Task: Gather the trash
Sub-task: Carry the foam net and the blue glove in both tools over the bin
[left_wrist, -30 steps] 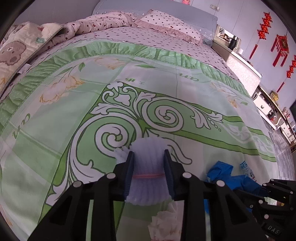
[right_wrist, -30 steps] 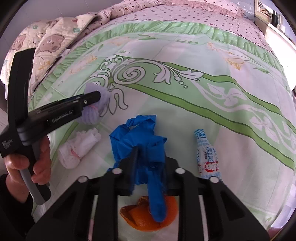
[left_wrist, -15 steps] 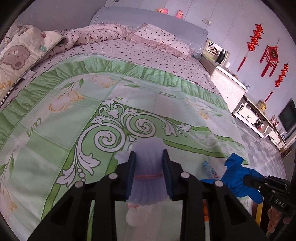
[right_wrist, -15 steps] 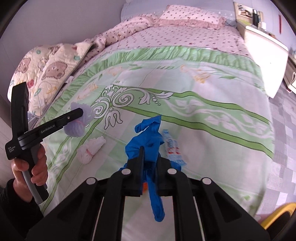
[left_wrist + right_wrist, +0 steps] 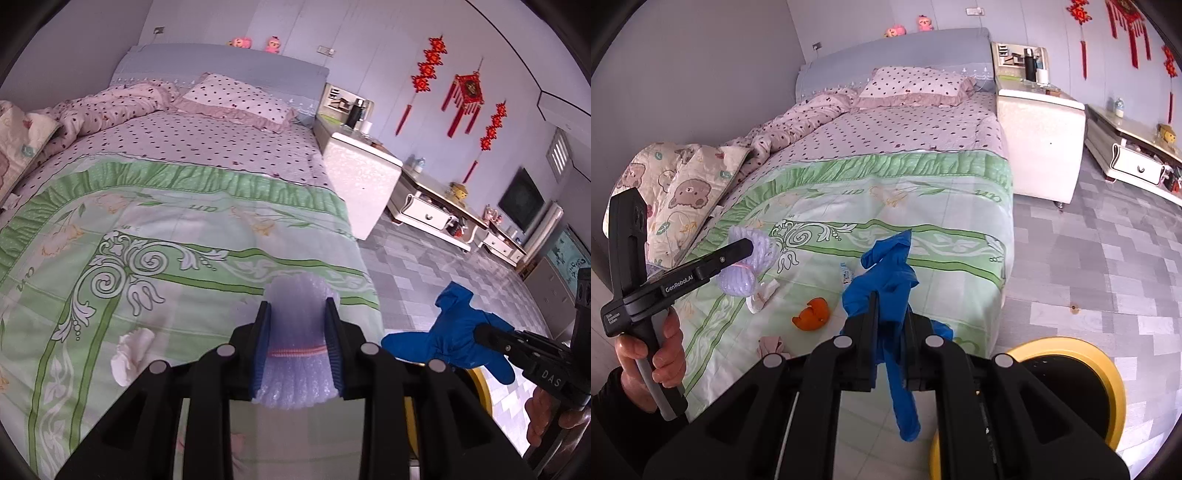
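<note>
Trash was held in both grippers, raised above the foot of the bed [image 5: 886, 199]. The left gripper [image 5: 297, 325], held level, was clamped on a bubble wrap roll [image 5: 295, 354]; the right gripper [image 5: 889, 325], tilted down, pinched a blue glove [image 5: 886, 280] that dangled above the yellow-rimmed bin [image 5: 1108, 373] on the floor. Peel [image 5: 812, 315], tissue [image 5: 761, 295] and a wrapper [image 5: 846, 272] lay on the quilt. What the bin held could not be made out.

Soft, even daylight, sharp focus, strong fisheye bending and black vignette at the corners
</note>
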A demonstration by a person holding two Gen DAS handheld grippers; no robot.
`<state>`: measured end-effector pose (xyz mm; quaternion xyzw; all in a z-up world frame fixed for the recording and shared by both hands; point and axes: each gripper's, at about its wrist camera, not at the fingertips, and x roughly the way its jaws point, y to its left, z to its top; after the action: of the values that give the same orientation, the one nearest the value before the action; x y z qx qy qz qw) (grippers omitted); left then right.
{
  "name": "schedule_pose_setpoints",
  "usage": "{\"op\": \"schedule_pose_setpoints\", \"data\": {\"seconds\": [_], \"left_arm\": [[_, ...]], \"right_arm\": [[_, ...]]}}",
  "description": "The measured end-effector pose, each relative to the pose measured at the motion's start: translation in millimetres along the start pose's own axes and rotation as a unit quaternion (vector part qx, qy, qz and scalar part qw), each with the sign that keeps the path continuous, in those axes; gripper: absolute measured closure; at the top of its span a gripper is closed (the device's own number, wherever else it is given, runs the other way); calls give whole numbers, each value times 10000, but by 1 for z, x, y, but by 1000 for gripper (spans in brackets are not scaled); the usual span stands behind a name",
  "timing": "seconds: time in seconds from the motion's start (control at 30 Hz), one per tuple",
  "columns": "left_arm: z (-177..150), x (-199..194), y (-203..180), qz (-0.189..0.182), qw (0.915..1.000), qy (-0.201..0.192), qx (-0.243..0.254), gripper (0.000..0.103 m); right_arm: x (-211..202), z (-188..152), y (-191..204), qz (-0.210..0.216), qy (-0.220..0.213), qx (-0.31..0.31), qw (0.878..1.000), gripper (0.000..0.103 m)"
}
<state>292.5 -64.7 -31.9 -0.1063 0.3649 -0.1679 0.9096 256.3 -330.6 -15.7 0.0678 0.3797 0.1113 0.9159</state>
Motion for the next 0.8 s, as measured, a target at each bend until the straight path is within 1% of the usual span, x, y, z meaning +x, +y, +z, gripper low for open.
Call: {"op": "schedule_pose_setpoints", "data": {"seconds": [0.17,0.33,0.47,0.6,0.8], "left_arm": [[-15,-8,-65,-295,9988,29,381,76],[-33,-5,-120,-535,9957,155,745,76],[-45,1,-152,-683,9928,269,948,76],[-57,12,-179,-783,9899,413,1104,76],[-76,33,-204,-838,9873,640,1192,76]], "right_arm": [[-51,-18,-40,-272,-276,232,9990,95],[-89,-42,-83,-475,-389,546,9966,95],[-111,-59,-111,-638,-420,736,9944,95],[-126,-75,-134,-762,-420,898,9921,95],[-128,-93,-156,-830,-318,1081,9902,95]]}}
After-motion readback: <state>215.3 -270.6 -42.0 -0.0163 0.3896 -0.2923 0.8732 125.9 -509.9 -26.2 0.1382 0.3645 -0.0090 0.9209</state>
